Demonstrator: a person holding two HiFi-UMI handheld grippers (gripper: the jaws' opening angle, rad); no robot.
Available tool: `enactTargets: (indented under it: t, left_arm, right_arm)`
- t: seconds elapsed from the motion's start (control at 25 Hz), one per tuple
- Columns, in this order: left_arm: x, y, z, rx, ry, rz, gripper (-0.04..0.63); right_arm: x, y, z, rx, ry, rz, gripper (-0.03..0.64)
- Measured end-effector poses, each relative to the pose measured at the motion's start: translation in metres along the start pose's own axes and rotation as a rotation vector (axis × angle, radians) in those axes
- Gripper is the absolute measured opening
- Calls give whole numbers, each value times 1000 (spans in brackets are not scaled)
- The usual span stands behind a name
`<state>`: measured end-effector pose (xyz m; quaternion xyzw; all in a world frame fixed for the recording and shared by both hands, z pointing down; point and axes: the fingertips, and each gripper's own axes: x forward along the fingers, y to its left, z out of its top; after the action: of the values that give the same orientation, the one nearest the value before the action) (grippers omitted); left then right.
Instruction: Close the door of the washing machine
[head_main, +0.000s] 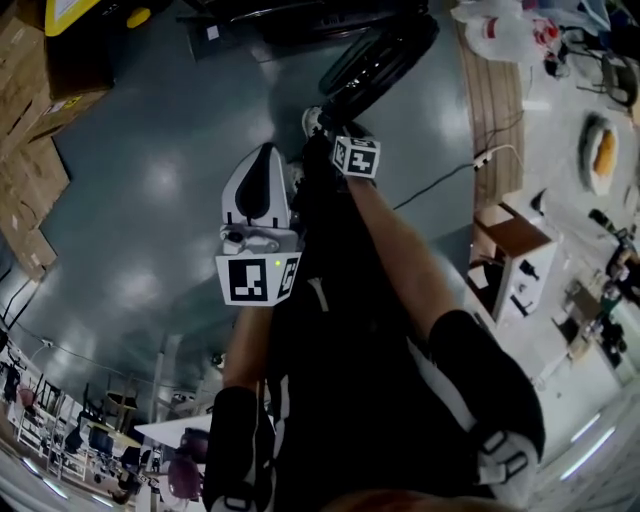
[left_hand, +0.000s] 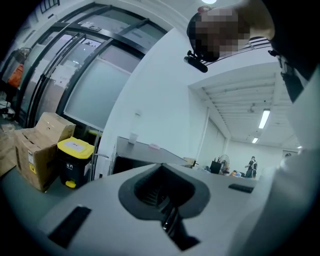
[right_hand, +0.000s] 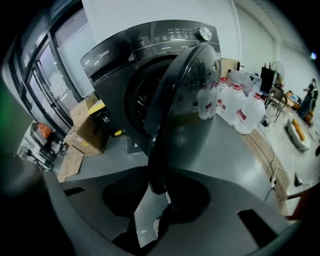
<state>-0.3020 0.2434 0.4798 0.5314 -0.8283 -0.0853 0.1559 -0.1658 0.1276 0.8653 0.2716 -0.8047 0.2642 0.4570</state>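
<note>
Standing ajar, the door (right_hand: 186, 95) of the washing machine (right_hand: 112, 65) juts out edge-on toward the right gripper (right_hand: 154, 202); its jaws are apart with the door's rim between them and floor (right_hand: 235, 150) showing through the gap, so the rim looks straddled rather than pinched; such a loose hold probably lets the door be pushed round without fighting its arc; the drum opening (right_hand: 145, 90) lies uncovered behind, so closing is not yet done; the left gripper (left_hand: 170, 222) is clenched on nothing and aimed away across the room, likely kept clear of the door's swing.
</note>
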Motion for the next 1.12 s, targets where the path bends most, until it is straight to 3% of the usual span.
enactTargets:
  t: [0.16,0.6,1.12]
  left_arm:
    - [10,11,2,2,-2,24,6]
    - [45,50,8,-7,15,98,6]
    - [74,93,18,-33,12,181,5]
  right_arm:
    - [15,22,14,25,-9,46,109]
    - [43,75,62,35,-41,69,114]
    - [78,119,132,-178,-43,187,107]
